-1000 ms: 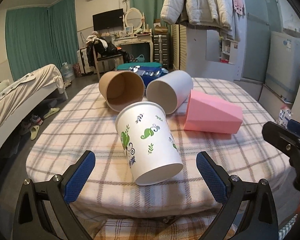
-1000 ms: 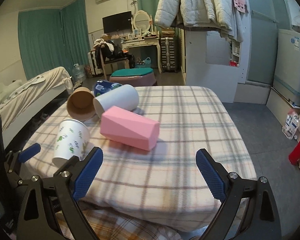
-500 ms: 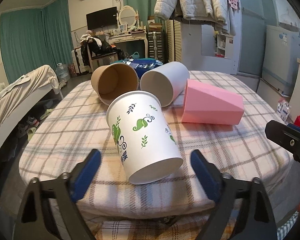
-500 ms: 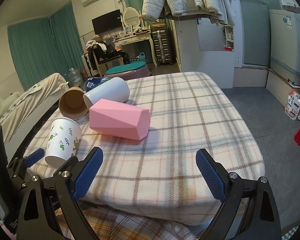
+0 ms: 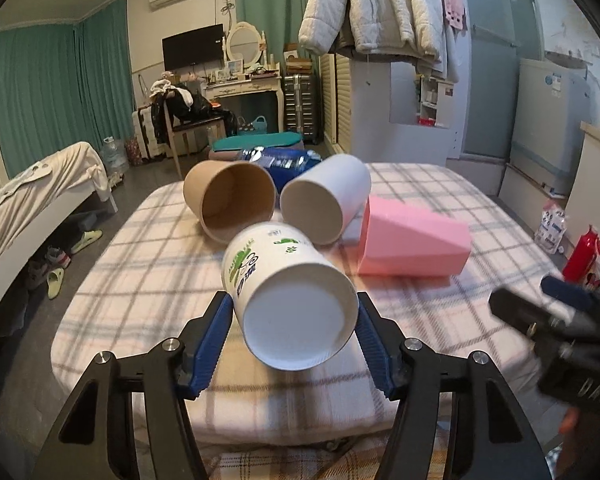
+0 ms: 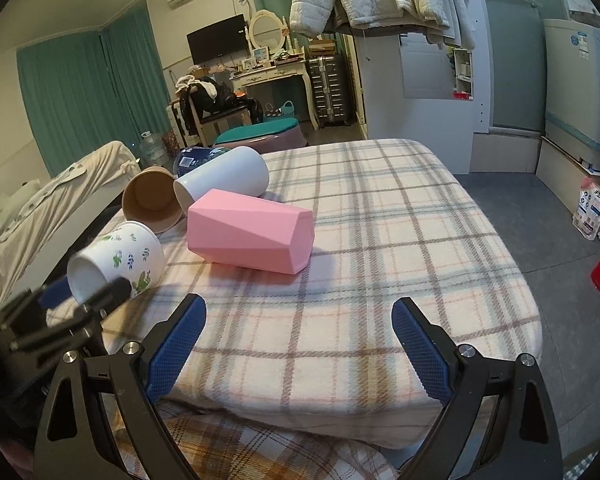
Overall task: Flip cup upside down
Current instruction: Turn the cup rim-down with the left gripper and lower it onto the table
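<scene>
Near the table edge, left gripper [image 5: 293, 326] fingers clamp the leaf-print cup [image 5: 288, 294]; right gripper [image 6: 299, 334] fingers gape.

Left gripper [image 5: 294, 332] low at the near left, its blue pads [image 5: 212, 344] pressed on both sides of the printed paper cup [image 5: 288, 300]. Right gripper [image 6: 298, 344] at the near right, jaws spread wide, holding nothing.
</scene>
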`<state>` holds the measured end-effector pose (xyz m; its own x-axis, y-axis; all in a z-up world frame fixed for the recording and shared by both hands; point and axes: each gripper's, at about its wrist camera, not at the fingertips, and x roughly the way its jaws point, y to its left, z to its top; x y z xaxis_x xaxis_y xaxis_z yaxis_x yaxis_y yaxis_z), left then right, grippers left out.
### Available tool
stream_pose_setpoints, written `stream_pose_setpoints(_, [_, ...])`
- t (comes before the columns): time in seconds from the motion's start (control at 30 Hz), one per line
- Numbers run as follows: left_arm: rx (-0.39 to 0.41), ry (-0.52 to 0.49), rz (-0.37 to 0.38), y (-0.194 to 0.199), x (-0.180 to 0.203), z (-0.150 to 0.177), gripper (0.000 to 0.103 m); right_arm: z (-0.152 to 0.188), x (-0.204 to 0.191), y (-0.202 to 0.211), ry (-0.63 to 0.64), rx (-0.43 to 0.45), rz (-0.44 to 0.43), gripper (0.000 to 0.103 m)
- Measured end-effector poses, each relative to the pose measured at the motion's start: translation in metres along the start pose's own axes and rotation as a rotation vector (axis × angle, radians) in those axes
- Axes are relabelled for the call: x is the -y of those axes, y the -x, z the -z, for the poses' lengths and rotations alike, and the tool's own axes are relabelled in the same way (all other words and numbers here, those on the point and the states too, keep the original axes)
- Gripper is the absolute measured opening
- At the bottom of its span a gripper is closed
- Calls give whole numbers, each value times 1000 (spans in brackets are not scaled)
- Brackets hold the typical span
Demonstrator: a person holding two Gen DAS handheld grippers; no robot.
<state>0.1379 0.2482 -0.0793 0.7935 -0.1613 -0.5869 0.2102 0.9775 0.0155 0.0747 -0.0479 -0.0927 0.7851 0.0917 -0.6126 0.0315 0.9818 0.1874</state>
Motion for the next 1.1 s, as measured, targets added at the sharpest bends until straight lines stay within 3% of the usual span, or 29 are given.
stream_pose_setpoints(0.43, [15,7,55,-5,-7,-25,61,1,1,-7,-9,-15,-2,95])
stream_pose_setpoints(0.6, [-17,24,90,-17,-11,-31,61,2,0,-8,-6,-17,1,95])
stream_pose_setpoints(0.9, [-62,25,86,-41,-15,-36,61,-1,1,-16,-15,-31,10,95])
stream_pose_setpoints(0.97, [-64,14,74,-41,-14,-36,63,-2,0,-16,-14,-29,13,95])
stream_pose_setpoints(1.1, [-49,-12,48,-39,-14,-36,86,-4,-1,-16,-11,-26,17,95])
